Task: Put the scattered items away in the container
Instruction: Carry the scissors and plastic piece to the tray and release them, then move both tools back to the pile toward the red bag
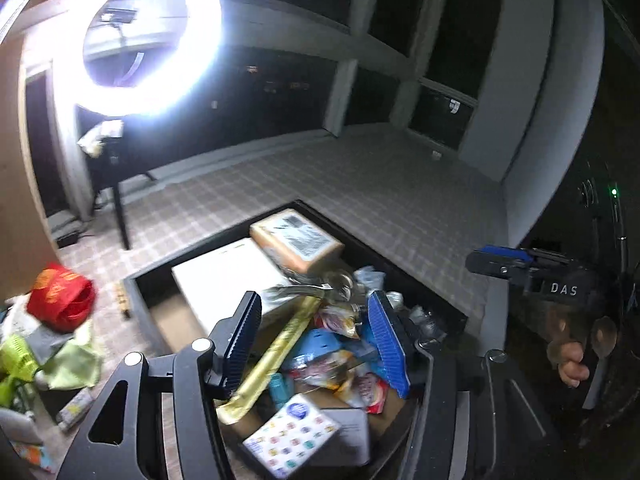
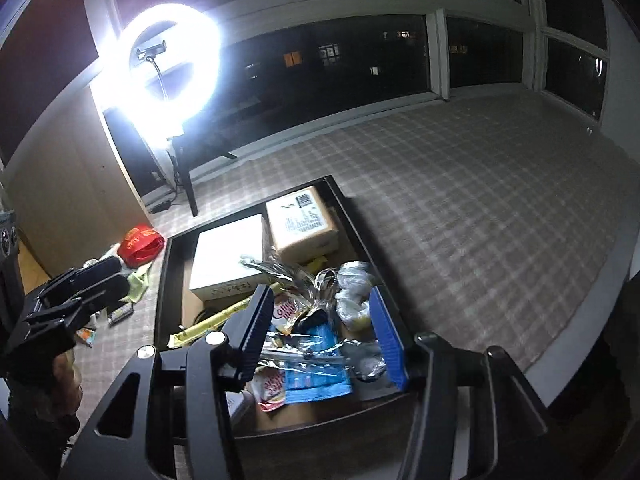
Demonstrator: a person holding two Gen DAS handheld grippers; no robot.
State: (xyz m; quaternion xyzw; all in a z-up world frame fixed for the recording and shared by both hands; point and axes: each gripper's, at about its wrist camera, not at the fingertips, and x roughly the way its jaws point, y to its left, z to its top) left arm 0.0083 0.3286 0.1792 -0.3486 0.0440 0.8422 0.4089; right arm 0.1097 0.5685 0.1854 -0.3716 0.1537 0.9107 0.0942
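Note:
The container (image 1: 404, 258) (image 2: 354, 216) is a dark, shallow box on the checked floor. It holds a white box (image 1: 224, 276) (image 2: 228, 252), a tan labelled parcel (image 1: 296, 240) (image 2: 300, 220), a long gold wrapper (image 1: 276, 344) (image 2: 216, 316), a blue packet (image 2: 316, 372), snack sachets (image 1: 360, 392) and a patterned box (image 1: 292, 436). My left gripper (image 1: 314, 304) hangs open above the pile with nothing pinched. My right gripper (image 2: 320, 300) stands open over the foil packets, also with nothing held. Each gripper shows in the other's view: the right gripper (image 1: 486, 260) at the right, the left gripper (image 2: 104, 276) at the left.
Loose items lie on the floor left of the container: a red bag (image 1: 60, 296) (image 2: 140, 242), a green cloth (image 1: 72, 364), a small printed packet (image 1: 74, 408). A bright ring light (image 1: 152, 36) (image 2: 160, 64) on a stand is behind them. Dark windows line the far wall.

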